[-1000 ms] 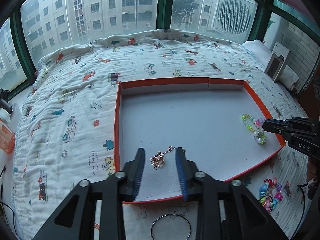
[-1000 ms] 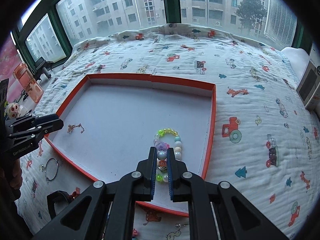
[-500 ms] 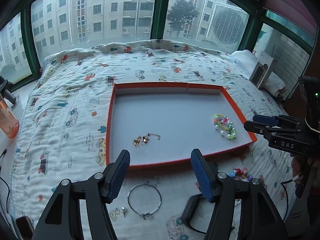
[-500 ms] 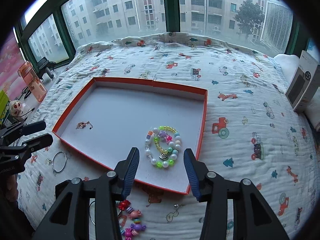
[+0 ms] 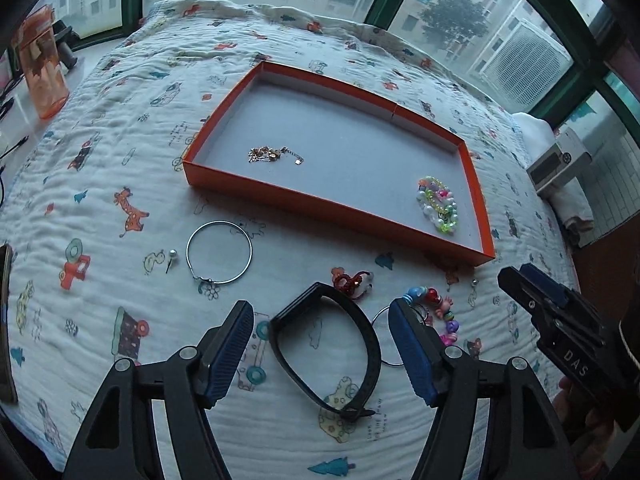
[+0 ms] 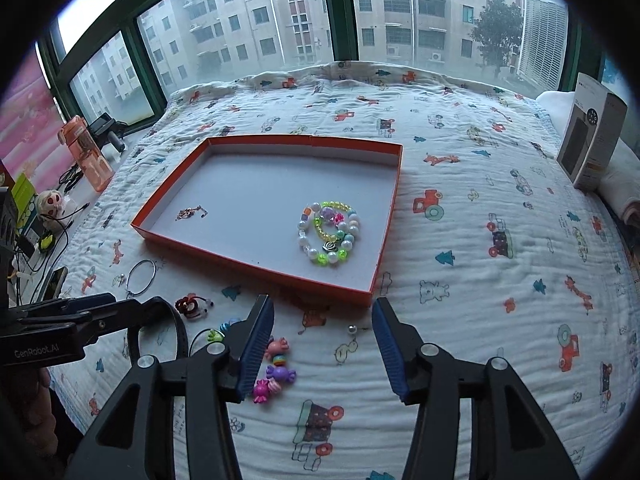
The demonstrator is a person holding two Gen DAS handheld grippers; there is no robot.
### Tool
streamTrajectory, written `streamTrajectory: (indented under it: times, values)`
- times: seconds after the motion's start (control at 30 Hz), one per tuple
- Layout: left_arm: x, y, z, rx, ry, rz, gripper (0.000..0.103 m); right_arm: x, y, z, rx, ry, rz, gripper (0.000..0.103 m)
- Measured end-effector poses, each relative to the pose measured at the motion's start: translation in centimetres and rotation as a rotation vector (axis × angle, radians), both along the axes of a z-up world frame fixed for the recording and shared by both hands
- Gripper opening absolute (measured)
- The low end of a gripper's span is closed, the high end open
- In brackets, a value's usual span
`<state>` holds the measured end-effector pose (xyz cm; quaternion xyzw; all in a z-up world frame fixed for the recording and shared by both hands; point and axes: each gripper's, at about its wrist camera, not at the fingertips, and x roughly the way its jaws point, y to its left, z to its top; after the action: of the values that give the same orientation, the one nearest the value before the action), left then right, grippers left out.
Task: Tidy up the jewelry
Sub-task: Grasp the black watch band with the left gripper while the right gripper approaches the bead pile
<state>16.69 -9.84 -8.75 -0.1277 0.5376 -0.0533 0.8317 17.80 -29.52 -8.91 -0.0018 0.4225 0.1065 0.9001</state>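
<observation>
An orange tray [image 5: 332, 208] with a grey floor lies on the printed quilt. In it rest a gold chain [image 5: 272, 155] at the left and bright beaded bracelets [image 6: 330, 232] at the right. My left gripper [image 5: 320, 320] hovers over a black band [image 5: 332, 344] on the quilt, its jaws opening and pressing on nothing. My right gripper [image 6: 323, 320] hangs before the tray's near edge, jaws also opening, with bare quilt and a pearl stud [image 6: 352, 330] between them. A candy-bead bracelet [image 6: 276, 372] lies by its left finger. A silver hoop [image 5: 219, 252] and a red trinket [image 5: 350, 280] lie nearby.
An orange bottle [image 6: 86, 156], a small skull figure [image 6: 50, 202] and cables sit on the ledge at the left. A grey carton [image 6: 592, 140] stands at the far right. A phone [image 5: 6, 320] lies at the quilt's left edge. Windows close off the far side.
Both grippers have pulled back out of the tray and opened. The left let go of the gold chain, the right let go of the beaded bracelets. The left view has rolled.
</observation>
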Motion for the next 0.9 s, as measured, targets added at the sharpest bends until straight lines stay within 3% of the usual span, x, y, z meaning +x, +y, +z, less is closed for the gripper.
streamTrajectory:
  times: [0.2,0.47,0.73,0.9]
  values:
    - [0.2,-1.1,-0.9,0.014,0.071,0.144,0.074,-0.9,-1.4,-0.1,0.041,-0.009,0.010,0.056]
    - [1.2,-1.6,-2.7,0.064,0.130,0.263,0.074,-1.0,-2.2,-1.2,0.051,0.005,0.035,0.056]
    - [2.0,-1.9,-3.7,0.087,0.153,0.312,0.074,-0.8,-2.4,-2.0,0.065,0.023,0.044,0.056]
    - [1.9,-2.3,-3.7,0.112,0.141,0.270,0.073,-1.0,-2.3,-2.2,0.064,0.028,0.047,0.056]
